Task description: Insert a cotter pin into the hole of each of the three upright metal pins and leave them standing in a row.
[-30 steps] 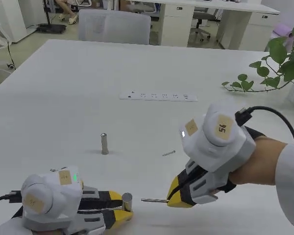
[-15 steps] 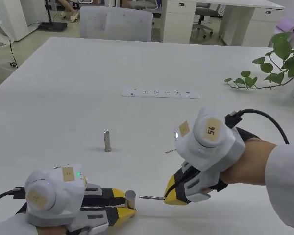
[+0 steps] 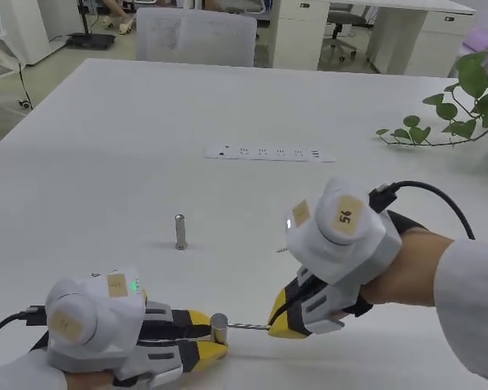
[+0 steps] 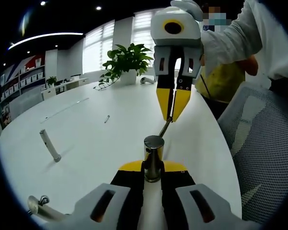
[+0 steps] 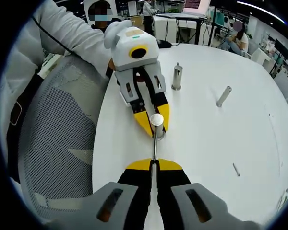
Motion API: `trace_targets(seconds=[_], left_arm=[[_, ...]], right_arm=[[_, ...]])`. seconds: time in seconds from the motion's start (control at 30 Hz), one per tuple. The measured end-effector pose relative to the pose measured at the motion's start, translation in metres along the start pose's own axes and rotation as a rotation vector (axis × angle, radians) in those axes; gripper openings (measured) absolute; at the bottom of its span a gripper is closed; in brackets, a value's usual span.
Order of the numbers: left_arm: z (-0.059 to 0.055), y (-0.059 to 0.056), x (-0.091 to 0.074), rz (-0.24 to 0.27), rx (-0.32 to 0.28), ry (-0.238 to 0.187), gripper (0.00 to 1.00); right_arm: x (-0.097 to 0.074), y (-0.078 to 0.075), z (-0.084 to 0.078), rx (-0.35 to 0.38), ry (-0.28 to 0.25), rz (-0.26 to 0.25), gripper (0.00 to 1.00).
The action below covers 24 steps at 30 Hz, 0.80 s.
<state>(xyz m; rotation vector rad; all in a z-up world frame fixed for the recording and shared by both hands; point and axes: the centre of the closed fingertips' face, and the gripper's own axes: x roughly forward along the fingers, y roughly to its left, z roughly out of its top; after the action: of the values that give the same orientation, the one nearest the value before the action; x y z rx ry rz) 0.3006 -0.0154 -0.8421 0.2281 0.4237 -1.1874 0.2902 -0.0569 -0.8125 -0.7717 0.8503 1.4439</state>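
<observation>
My left gripper (image 3: 213,340) is shut on an upright metal pin (image 3: 220,327) low at the table's front; its own view has that held pin (image 4: 153,152) between the yellow jaws. My right gripper (image 3: 275,323) is shut on a thin cotter pin (image 3: 248,327) lying level, its tip touching the held pin's upper part. In the right gripper view the cotter pin (image 5: 154,143) runs straight to the held pin's top (image 5: 157,120). A second metal pin (image 3: 180,231) stands free mid-table. A third pin (image 5: 177,76) stands beside the left gripper (image 5: 151,120).
A loose cotter pin (image 5: 235,169) lies on the white table (image 3: 106,146) right of the grippers. A white power strip (image 3: 268,153) lies further back. A potted plant (image 3: 464,106) trails over the far right edge. Chairs and desks stand beyond the table.
My right gripper has moved left with the cotter pin, closing the gap until its tip meets the pin held in the left gripper. The left gripper has stayed put.
</observation>
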Motion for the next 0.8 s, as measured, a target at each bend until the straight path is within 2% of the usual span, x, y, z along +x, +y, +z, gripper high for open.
trace_targets(seconds=[0.4, 0.8], left_arm=[[-0.0002, 0.0000, 0.0005, 0.000, -0.005, -0.002, 0.11], [-0.0003, 0.0006, 0.0011, 0.001, -0.010, -0.001, 0.10]], right_arm=[[0.0064, 0.0003, 0.0052, -0.037, 0.006, -0.012, 0.03], [0.0048, 0.0010, 0.0056, -0.062, 0.024, -0.030, 0.03]])
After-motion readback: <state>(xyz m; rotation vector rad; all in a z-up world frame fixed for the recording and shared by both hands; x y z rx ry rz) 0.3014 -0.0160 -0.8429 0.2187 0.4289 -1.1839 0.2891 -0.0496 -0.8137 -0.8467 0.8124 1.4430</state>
